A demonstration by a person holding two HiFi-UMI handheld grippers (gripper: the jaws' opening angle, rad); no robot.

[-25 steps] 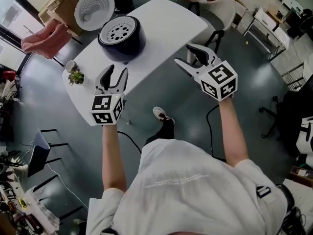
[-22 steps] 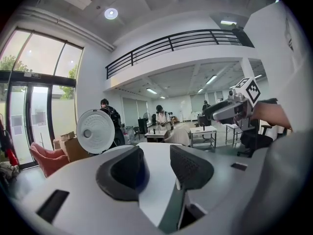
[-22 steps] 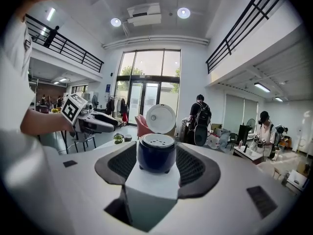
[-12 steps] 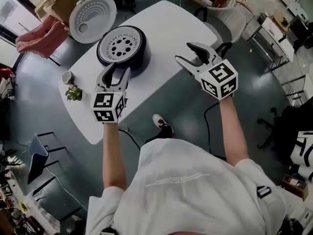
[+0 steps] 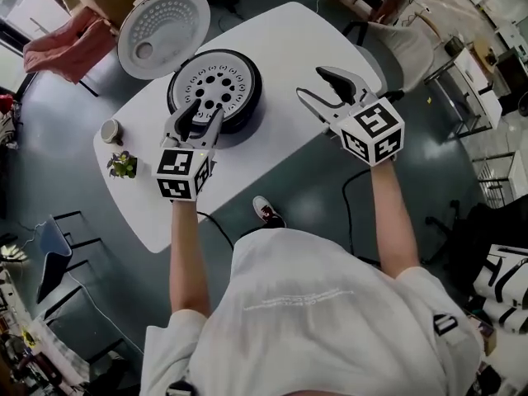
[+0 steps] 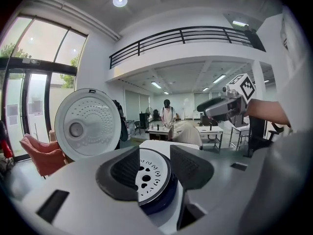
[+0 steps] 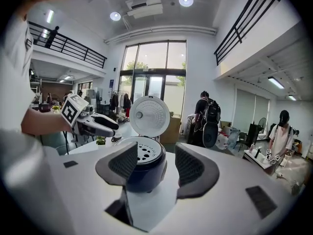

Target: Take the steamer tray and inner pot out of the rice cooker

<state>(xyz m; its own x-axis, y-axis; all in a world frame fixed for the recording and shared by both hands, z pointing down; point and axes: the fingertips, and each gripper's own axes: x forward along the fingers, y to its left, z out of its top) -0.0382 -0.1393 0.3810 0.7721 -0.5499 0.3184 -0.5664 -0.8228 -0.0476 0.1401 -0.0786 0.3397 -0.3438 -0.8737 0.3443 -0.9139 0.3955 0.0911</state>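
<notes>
Steamer tray (image 5: 216,86), round and perforated, sits in dark rice cooker (image 5: 252,110).

— What stands around you?
— You have a white bench (image 5: 313,48) on a dark grey floor (image 5: 49,155), and a pink armchair (image 5: 62,44) near it.
— And the light?
— Tall windows (image 7: 154,58), round ceiling lamps (image 7: 186,0), a railed balcony (image 6: 181,33).

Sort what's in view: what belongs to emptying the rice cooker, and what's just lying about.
For the job: rice cooker, its open lid, steamer tray sitting in it (inner pot hidden beneath), left gripper and right gripper, both open and empty.

Lying about: potted plant, cup, pink cloth.
</notes>
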